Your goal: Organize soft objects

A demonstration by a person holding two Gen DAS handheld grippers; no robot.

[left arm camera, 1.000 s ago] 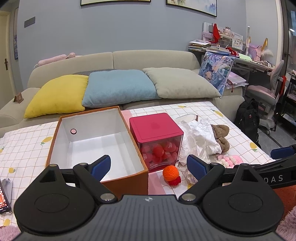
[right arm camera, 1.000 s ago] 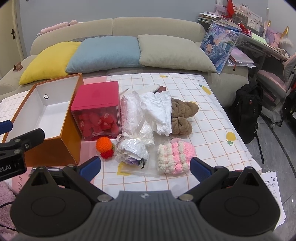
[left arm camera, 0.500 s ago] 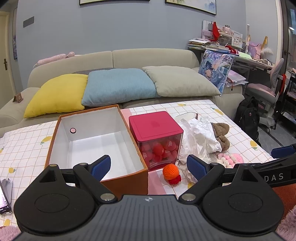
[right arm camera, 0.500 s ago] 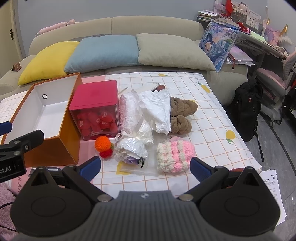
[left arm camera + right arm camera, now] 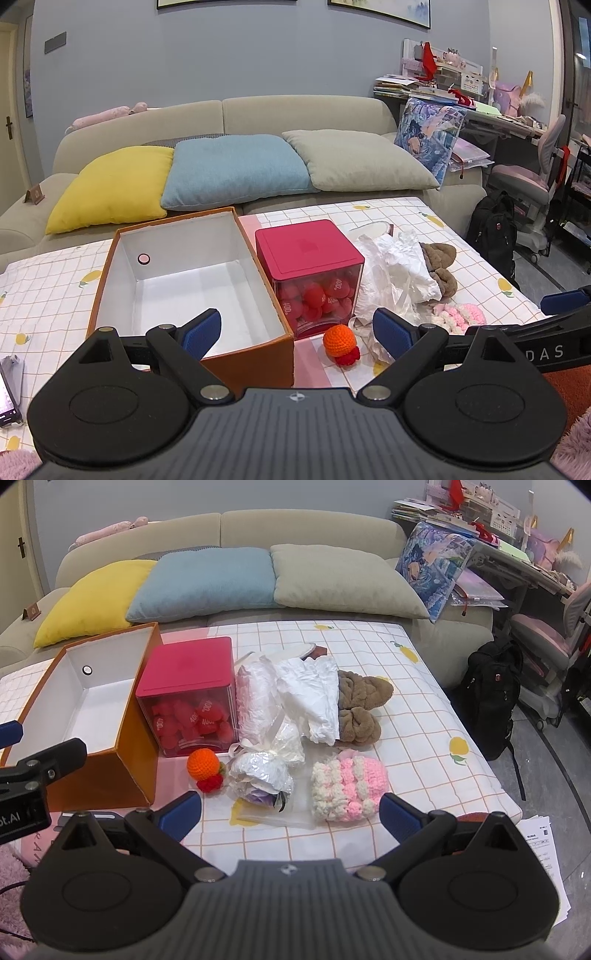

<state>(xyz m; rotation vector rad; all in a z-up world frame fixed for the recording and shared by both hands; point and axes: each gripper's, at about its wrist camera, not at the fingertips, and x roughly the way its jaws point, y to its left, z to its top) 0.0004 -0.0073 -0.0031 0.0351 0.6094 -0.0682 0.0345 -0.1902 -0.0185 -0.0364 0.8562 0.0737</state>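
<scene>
Only readable bits: "400" on the red balls point(image 5: 201, 716) in the pink-lidded box point(image 5: 184, 672), and "DAS" on the right gripper point(image 5: 546, 352).

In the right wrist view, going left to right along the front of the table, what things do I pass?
Orange box → orange crochet ball → clear-wrapped bundle → pink and white crochet piece.

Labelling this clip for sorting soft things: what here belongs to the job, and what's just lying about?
Job: orange crochet ball, pink-and-white crochet piece, brown plush item, open orange box.

Lying about: red-lidded cube of red balls, sofa cushions, black backpack, papers.
</scene>
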